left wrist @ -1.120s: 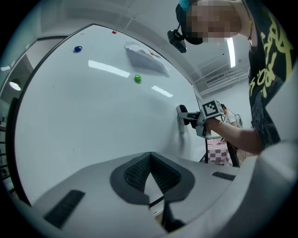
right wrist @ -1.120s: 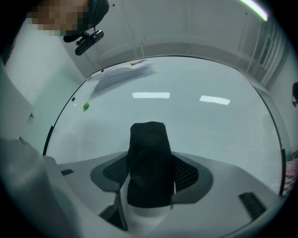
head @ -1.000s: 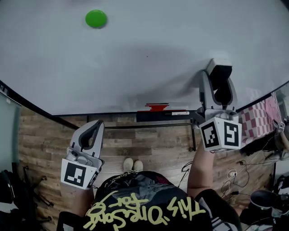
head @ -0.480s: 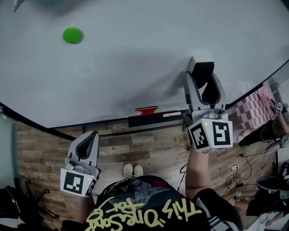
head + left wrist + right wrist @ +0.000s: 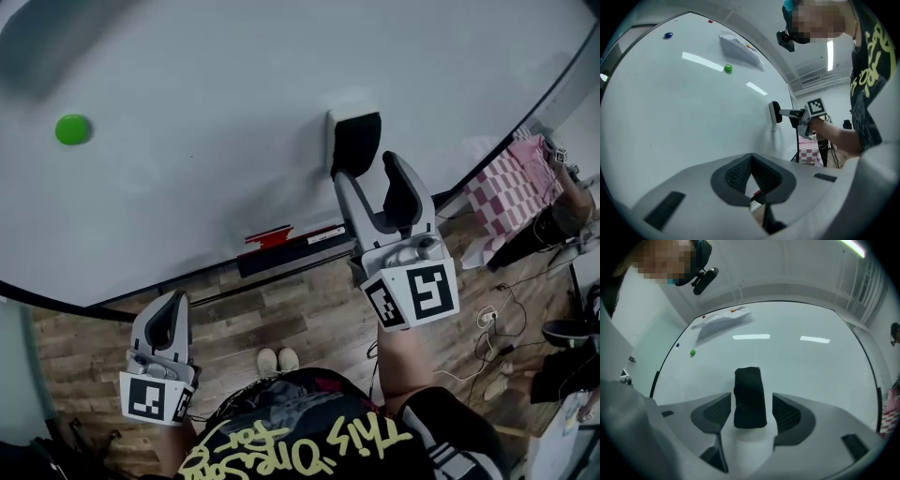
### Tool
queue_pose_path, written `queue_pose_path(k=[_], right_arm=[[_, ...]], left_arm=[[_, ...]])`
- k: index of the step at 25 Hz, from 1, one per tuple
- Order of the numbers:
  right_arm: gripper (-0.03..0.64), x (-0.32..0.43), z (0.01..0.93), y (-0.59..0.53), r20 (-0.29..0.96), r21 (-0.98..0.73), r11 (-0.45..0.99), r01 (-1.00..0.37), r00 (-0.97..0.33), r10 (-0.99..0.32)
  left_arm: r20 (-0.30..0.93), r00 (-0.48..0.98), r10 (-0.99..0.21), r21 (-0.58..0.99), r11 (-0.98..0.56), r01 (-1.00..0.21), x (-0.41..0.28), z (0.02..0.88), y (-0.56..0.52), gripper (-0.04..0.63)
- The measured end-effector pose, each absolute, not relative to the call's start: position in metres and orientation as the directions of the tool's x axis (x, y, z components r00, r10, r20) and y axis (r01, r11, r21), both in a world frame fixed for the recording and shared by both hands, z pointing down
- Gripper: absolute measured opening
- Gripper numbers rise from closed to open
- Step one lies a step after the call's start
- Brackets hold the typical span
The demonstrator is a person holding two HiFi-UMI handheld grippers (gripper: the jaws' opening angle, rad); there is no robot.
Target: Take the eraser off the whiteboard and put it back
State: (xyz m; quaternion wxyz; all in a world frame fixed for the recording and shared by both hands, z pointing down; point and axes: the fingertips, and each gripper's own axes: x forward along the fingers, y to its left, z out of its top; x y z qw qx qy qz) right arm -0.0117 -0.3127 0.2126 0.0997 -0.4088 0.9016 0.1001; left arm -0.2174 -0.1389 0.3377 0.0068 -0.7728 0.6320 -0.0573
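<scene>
Squarely between the right gripper's (image 5: 367, 171) wide-parted jaws, gaps either side, the eraser (image 5: 356, 141) clings to the whiteboard (image 5: 234, 112), while the left gripper (image 5: 169, 319), jaws together, hangs beneath the board's lower edge.

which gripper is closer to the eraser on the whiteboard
Right. The right gripper has its open jaws either side of the eraser; the left gripper hangs low, well away below the whiteboard.

Eraser (image 5: 749, 392) between parted tongs (image 5: 751, 409)
</scene>
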Motion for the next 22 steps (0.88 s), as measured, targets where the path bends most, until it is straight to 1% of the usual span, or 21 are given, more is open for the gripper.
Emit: queue_pose_path(k=[7,13,14,16,20,22], right_arm=[[0.261,0.000,0.237,-0.285,-0.219,0.083,0.653,-0.753,-0.653,-0.725],[0.258,0.006,0.265,-0.265,-0.158,0.063,0.659,-0.750,-0.659,-0.735],[0.244,0.006,0.270,-0.262,-0.148,0.057,0.659,-0.750,-0.659,-0.737],[0.176,0.007,0.280,-0.256,-0.134,0.047,0.653,-0.756,-0.653,-0.746],[0.079,0.004,0.294,-0.241,-0.115,0.031,0.652,-0.758,-0.651,-0.751],[0.046,0.001,0.302,-0.236,-0.100,0.024,0.653,-0.757,-0.652,-0.752]], left_arm=[[0.069,0.277,-0.958,-0.095,-0.283,-0.954,-0.204,0.338,-0.153,0.006],[0.065,0.332,-0.941,-0.088,-0.336,-0.938,-0.191,0.338,-0.163,0.006],[0.058,0.343,-0.938,-0.095,-0.347,-0.933,-0.189,0.337,-0.164,0.006],[0.059,0.359,-0.932,-0.087,-0.363,-0.928,-0.184,0.338,-0.166,0.006],[0.068,0.390,-0.918,-0.087,-0.395,-0.914,-0.180,0.342,-0.166,0.006],[0.084,0.394,-0.915,-0.063,-0.400,-0.914,-0.179,0.345,-0.166,0.006]])
